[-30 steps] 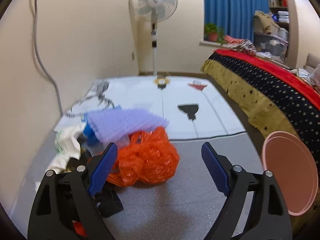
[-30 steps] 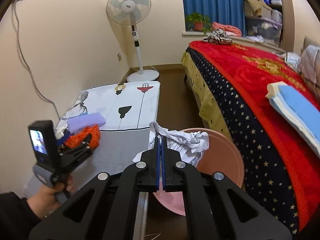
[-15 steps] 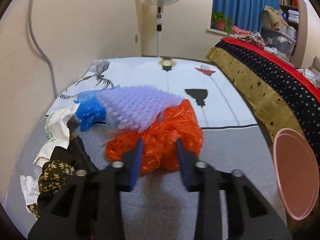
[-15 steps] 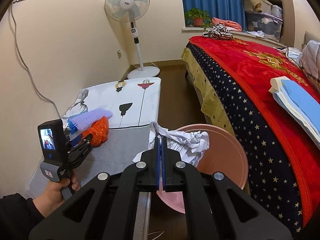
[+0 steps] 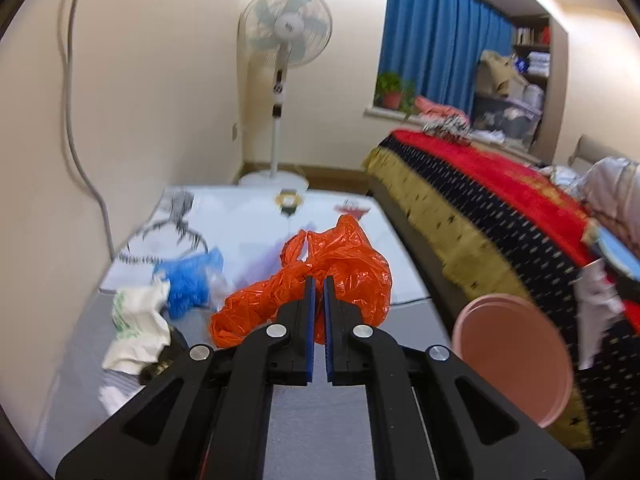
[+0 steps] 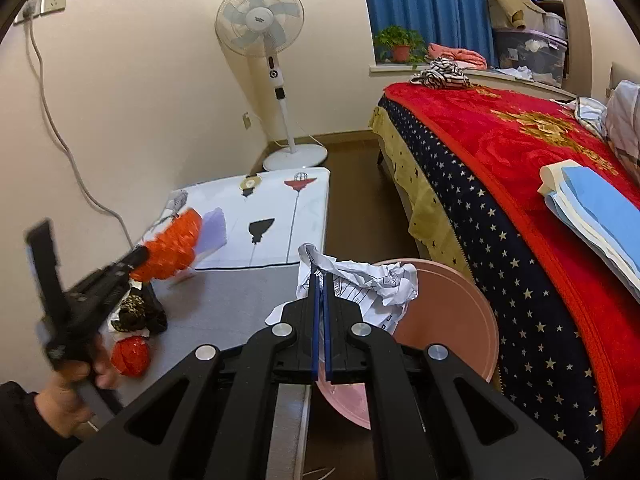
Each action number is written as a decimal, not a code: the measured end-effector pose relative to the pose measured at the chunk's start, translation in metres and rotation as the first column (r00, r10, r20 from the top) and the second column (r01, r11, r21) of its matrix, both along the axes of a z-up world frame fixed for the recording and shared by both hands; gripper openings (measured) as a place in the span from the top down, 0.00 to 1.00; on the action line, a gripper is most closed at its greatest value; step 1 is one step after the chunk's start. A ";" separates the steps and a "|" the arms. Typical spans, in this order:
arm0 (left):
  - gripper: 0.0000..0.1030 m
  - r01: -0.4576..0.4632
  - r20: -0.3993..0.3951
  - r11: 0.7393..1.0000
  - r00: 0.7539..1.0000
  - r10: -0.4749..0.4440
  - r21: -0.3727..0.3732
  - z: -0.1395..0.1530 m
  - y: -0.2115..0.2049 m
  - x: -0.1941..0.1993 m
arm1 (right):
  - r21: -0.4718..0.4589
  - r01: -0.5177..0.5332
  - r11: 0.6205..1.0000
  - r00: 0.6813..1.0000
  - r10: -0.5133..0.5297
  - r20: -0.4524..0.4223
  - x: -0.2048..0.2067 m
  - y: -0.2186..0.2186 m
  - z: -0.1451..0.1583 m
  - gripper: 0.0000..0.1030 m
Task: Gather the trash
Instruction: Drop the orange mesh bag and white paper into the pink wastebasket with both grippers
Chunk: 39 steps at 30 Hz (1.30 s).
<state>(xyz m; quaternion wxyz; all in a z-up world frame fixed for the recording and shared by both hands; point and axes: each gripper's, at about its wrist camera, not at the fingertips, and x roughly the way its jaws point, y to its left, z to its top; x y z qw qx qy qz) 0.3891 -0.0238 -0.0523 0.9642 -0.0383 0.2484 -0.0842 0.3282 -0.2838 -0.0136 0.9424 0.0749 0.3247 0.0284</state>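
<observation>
My left gripper (image 5: 318,280) has just been closing, and its fingers now pinch the crinkled orange plastic bag (image 5: 344,268), lifted clear of the grey table (image 5: 320,432), its long axis slanting down toward my left. My right gripper (image 6: 320,278) pinches the crumpled white printed paper (image 6: 372,284) over the round pink plastic bin (image 6: 452,320). Neither seems dropped in yet. The blue plastic wad (image 5: 188,280) and white crumpled bag (image 5: 136,328) remain on the table.

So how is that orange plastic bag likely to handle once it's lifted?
The orange plastic bag, pinched in the left gripper, is thin crinkled film, so it will probably hang limp and sway. It looks light for its bulk. The glossy surface may slide in the grip, though the bunched folds between the pads should help hold it.
</observation>
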 end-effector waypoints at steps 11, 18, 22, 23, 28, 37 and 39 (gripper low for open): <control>0.96 0.038 0.089 0.999 0.995 -0.040 0.027 0.064 -0.005 -0.058 | 0.019 -0.041 0.999 0.999 0.040 0.023 -0.011 0.000 0.005 0.98; 0.97 0.054 0.095 0.998 0.994 -0.058 0.041 0.071 -0.019 -0.074 | 0.030 -0.048 0.998 0.998 0.047 0.031 -0.022 -0.009 0.006 0.98; 0.97 0.095 0.085 0.994 0.991 -0.099 0.048 0.070 -0.040 -0.077 | 0.032 -0.032 0.999 0.999 0.031 0.024 -0.024 -0.020 0.005 0.98; 0.96 0.105 0.082 0.993 0.991 -0.109 0.047 0.069 -0.045 -0.076 | 0.030 -0.024 0.999 0.999 0.024 0.022 -0.024 -0.024 0.005 0.98; 0.96 0.180 0.036 0.983 0.983 -0.181 0.026 0.059 -0.080 -0.065 | 0.028 0.027 0.999 1.000 -0.028 0.009 -0.022 -0.046 0.002 0.98; 0.96 0.313 -0.116 0.950 0.943 -0.311 -0.004 0.012 -0.157 -0.021 | 0.025 0.090 0.996 0.993 -0.088 -0.079 -0.002 -0.080 -0.020 0.98; 0.96 0.332 -0.136 0.943 0.935 -0.328 0.004 0.001 -0.172 -0.015 | 0.033 0.096 0.995 0.991 -0.092 -0.098 0.002 -0.085 -0.024 0.98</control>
